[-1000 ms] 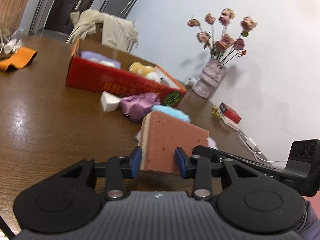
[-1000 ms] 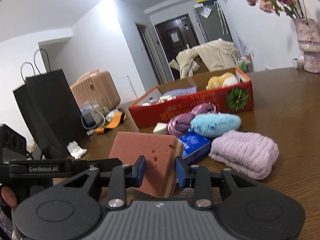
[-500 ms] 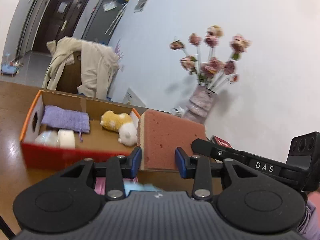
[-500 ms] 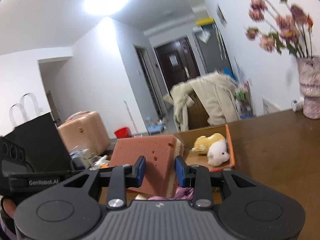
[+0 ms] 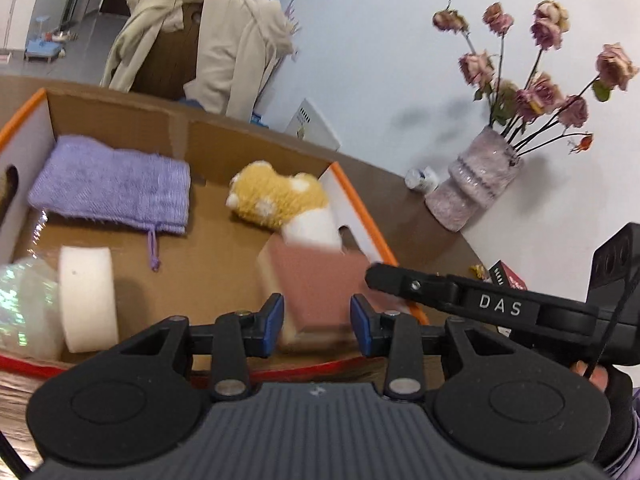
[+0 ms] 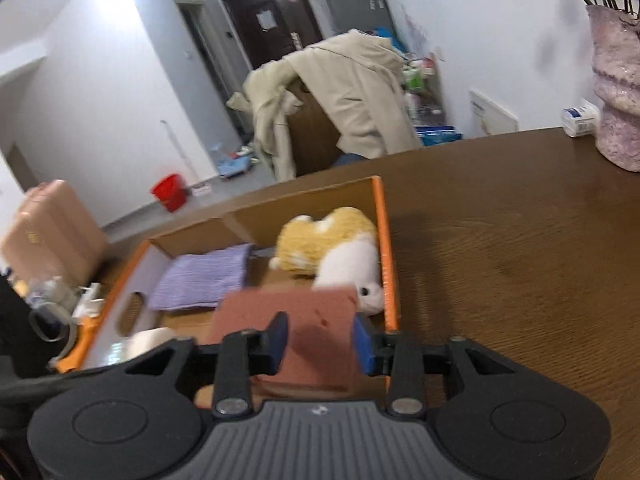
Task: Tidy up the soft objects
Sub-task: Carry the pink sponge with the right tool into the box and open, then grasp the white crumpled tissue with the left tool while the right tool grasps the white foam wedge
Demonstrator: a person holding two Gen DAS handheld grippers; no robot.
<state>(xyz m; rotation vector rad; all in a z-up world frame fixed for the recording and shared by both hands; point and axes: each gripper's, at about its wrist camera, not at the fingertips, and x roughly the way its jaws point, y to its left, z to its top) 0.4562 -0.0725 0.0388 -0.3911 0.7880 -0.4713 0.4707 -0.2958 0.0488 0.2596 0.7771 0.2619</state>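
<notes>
Both jaws parted, left gripper (image 5: pixel 317 322) and right gripper (image 6: pixel 319 339) flanking blurred pink sponge (image 5: pixel 320 280) without clear contact. Above box (image 5: pixel 372 232), beside plush toy (image 5: pixel 280 196); bare floor leftward.

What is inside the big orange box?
Inside the box lie a purple cloth, a yellow and white plush toy, a white foam roll and a shiny wrapped thing. The pink sponge hides the floor beneath it.
</notes>
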